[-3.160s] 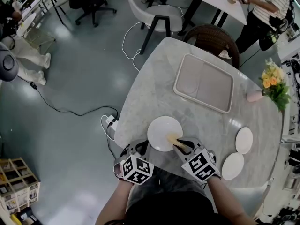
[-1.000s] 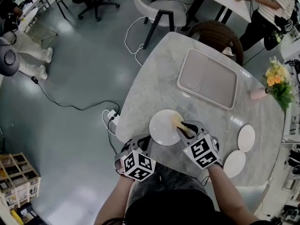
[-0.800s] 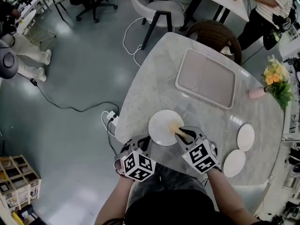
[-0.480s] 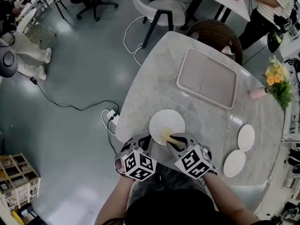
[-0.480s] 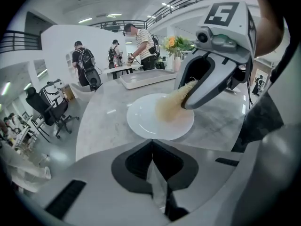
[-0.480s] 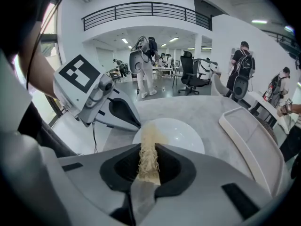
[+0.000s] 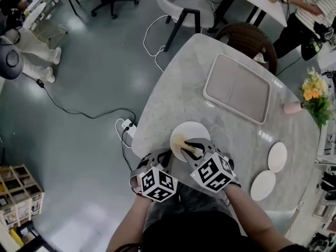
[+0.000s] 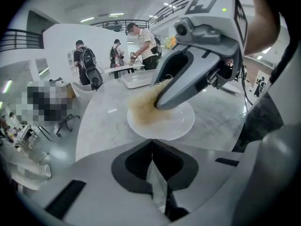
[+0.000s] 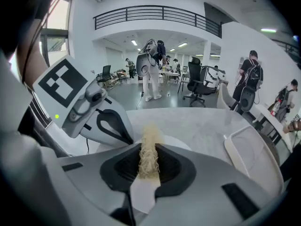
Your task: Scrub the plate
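Note:
A round white plate [image 7: 193, 133] lies near the marble table's [image 7: 178, 88] front-left edge. My right gripper [image 7: 190, 149] is shut on a straw-coloured fibrous scrubber [image 9: 149, 142] and presses it onto the plate's near-left part. The left gripper view shows the scrubber [image 8: 143, 105] on a brownish smear on the plate [image 8: 176, 124], under the right gripper [image 8: 188, 79]. My left gripper [image 7: 164, 155] sits at the plate's near-left rim. Its jaws [image 8: 151, 141] are closed together right on that rim.
A beige rectangular tray [image 7: 237, 88] lies at the far side of the table. Two small white plates [image 7: 277, 156] [image 7: 261, 185] sit at the right, with a pink vase of flowers [image 7: 314, 98] beyond them. A wicker chair [image 7: 247, 38] stands behind the tray. Cables and a power strip [image 7: 126, 126] lie on the floor at left.
My right gripper has dragged the scrubber from the plate's right side across to its near-left part. The left gripper has stayed at the rim.

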`<act>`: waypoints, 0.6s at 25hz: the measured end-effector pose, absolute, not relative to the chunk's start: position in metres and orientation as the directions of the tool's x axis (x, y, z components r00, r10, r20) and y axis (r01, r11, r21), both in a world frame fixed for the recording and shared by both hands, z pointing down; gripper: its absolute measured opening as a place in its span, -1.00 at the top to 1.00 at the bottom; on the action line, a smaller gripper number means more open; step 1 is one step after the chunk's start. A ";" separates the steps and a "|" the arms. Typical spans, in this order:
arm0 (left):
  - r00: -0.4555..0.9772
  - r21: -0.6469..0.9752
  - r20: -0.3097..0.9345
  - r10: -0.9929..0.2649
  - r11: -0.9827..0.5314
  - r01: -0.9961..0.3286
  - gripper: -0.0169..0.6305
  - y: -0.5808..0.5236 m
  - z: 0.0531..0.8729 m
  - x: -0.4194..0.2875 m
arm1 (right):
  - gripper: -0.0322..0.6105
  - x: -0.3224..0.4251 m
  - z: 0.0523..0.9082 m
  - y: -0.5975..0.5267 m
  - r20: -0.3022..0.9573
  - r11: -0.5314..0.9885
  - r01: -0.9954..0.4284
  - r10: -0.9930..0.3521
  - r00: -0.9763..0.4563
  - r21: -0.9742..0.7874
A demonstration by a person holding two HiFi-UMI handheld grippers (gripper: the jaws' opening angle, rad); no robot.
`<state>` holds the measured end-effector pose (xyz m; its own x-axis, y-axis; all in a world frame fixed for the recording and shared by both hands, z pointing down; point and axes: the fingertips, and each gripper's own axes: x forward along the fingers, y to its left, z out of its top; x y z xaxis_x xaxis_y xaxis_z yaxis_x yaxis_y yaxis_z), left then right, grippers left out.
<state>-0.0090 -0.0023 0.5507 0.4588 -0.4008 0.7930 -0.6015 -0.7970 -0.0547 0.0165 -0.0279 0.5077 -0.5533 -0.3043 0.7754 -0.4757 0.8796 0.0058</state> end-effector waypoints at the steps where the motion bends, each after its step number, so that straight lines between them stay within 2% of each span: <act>1: 0.458 -0.054 0.794 -0.401 -0.796 -0.602 0.91 -0.002 0.551 -0.009 | 0.66 0.019 0.507 -0.034 0.777 0.879 -0.477 -0.316 -0.544 0.023; 10: 0.452 -0.051 0.796 -0.402 -0.790 -0.611 0.91 0.000 0.552 -0.012 | 0.65 0.056 0.510 -0.053 0.794 0.836 -0.540 -0.392 -0.465 0.096; 15: 0.453 -0.054 0.796 -0.401 -0.793 -0.607 0.91 0.001 0.551 -0.012 | 0.66 0.060 0.511 -0.036 0.804 0.833 -0.547 -0.382 -0.456 0.086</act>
<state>-0.0116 0.0011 0.5511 0.4534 -0.4011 0.7960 -0.6070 -0.7929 -0.0538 0.0602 -0.0356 0.5105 -0.4559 -0.3820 0.8039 -0.5469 0.8328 0.0855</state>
